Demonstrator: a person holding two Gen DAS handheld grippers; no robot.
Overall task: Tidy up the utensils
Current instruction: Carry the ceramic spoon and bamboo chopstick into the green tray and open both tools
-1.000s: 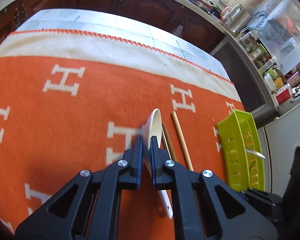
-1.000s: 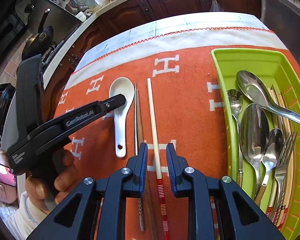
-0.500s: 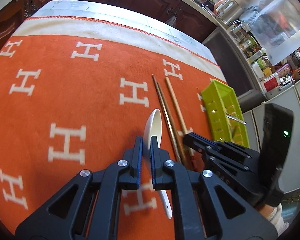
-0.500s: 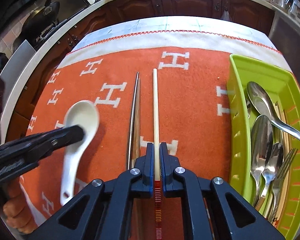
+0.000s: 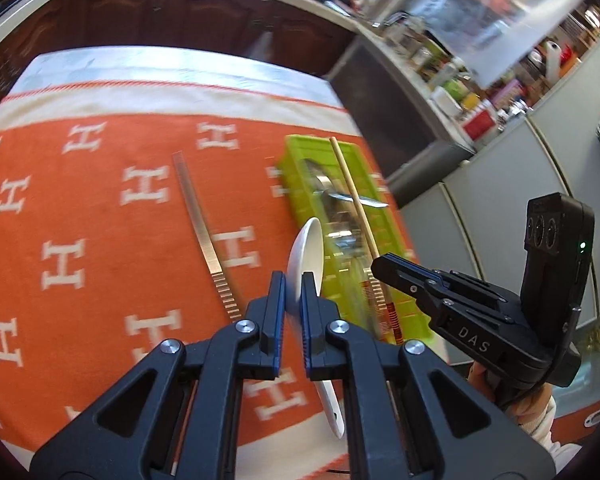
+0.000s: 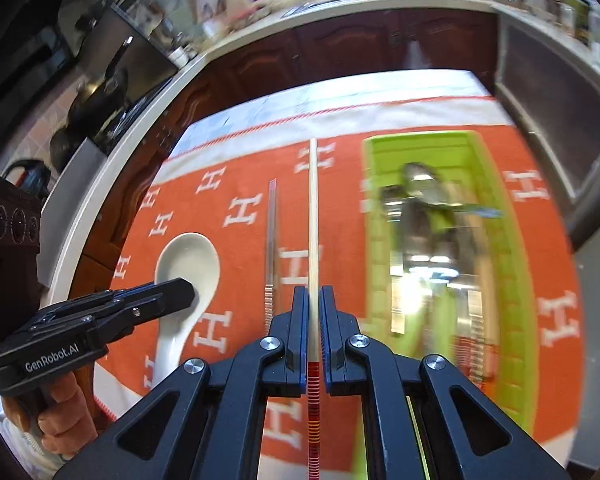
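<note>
Orange cloth covered the worktop; the green tray sat near. Both carries seemed under way: the left gripper pinched the spoon, the right gripper the chopstick, both aloft. Next, lower each into the tray.

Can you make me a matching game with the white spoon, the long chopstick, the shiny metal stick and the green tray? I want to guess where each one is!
Things:
1. white spoon
2. chopstick
3. metal stick
4. green tray

Places:
A. lying alone on the orange cloth
B. pinched in the right gripper
C. full of spoons and forks
D. pinched in the left gripper

Pairs: 1-D, 2-B, 3-A, 4-C
</note>
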